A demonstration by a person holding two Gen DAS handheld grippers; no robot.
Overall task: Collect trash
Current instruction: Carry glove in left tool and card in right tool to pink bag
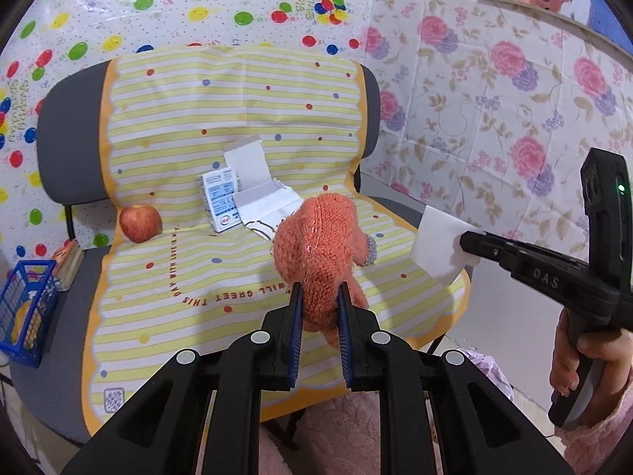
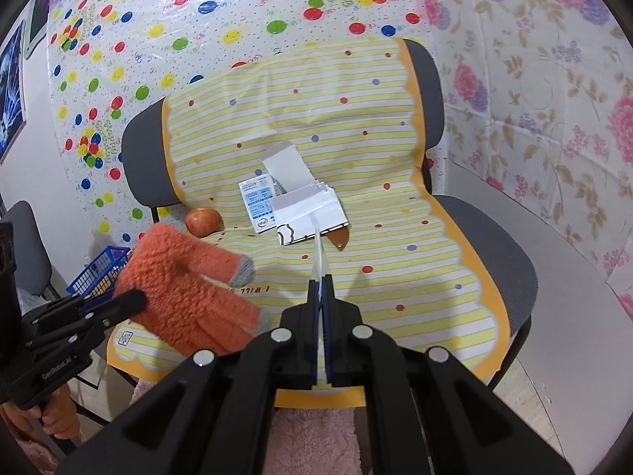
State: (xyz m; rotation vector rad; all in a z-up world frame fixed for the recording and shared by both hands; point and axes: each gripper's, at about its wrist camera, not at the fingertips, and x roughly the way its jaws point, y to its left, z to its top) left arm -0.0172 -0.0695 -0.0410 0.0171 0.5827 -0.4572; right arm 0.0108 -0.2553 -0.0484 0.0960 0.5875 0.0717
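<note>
My left gripper point(image 1: 319, 297) is shut on an orange knitted glove point(image 1: 320, 245) and holds it above the chair seat; the glove also shows in the right wrist view point(image 2: 186, 289). My right gripper point(image 2: 320, 281) is shut on a thin white paper sheet point(image 2: 318, 253), seen edge-on; in the left wrist view that sheet point(image 1: 437, 247) hangs off the right gripper point(image 1: 469, 243) beyond the seat's right edge. An open white carton point(image 1: 249, 170) and a blue-printed packet point(image 1: 220, 200) lie at the back of the seat.
A yellow striped cloth point(image 1: 190, 277) covers a grey chair point(image 1: 71, 134). A red apple point(image 1: 140, 222) sits at the seat's back left. A blue basket point(image 1: 23, 316) stands left of the chair. A brown scrap point(image 2: 340, 239) lies by a flat printed paper point(image 2: 308, 217).
</note>
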